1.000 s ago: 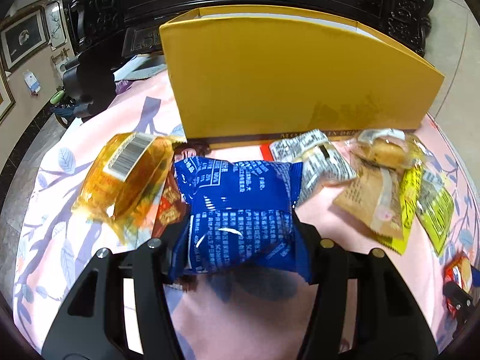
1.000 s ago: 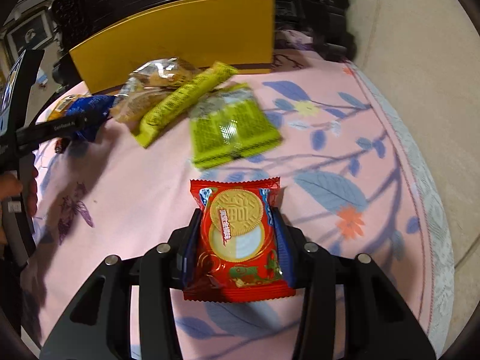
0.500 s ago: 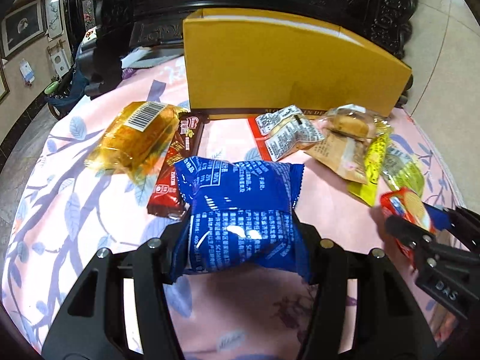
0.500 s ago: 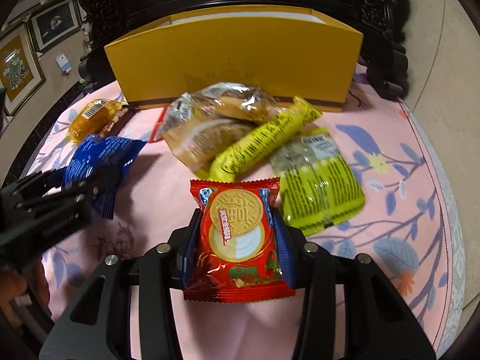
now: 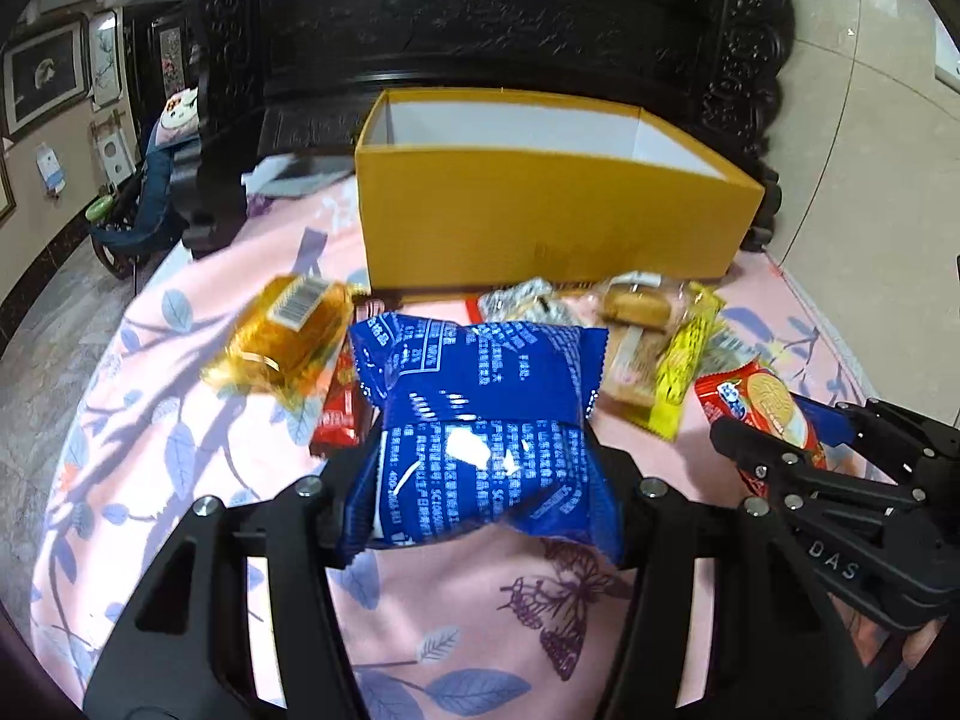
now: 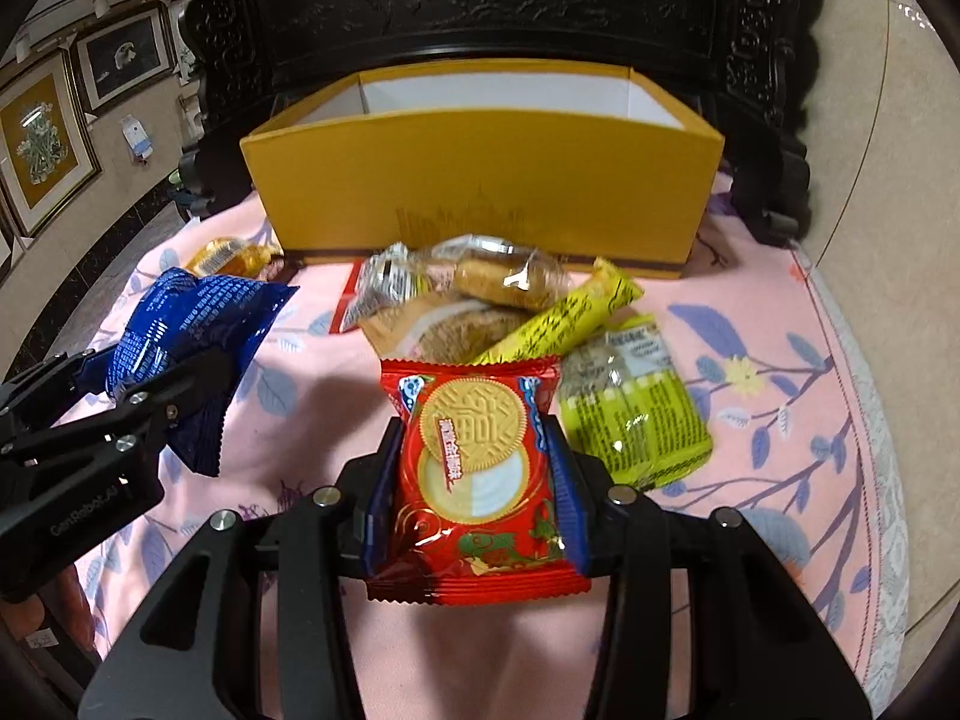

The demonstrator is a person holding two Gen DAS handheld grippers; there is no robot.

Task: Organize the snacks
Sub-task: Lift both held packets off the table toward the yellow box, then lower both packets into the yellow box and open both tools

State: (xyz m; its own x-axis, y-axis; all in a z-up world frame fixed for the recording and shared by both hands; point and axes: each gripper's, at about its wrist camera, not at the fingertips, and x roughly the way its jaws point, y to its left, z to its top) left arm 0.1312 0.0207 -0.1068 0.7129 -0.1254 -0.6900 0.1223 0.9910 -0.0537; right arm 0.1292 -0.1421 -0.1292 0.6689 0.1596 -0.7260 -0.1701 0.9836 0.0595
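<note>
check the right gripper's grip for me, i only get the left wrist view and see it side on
Observer: The right gripper is shut on the red biscuit packet, one pad on each side edge.
Operator: anything lying past the yellow stick
Observer: A green packet lies flat on the pink cloth, beside the yellow stick.
Operator: how does my blue packet sit
Observer: From the right wrist view, the blue packet juts well beyond the fingertips of the left gripper, toward the yellow box.
</note>
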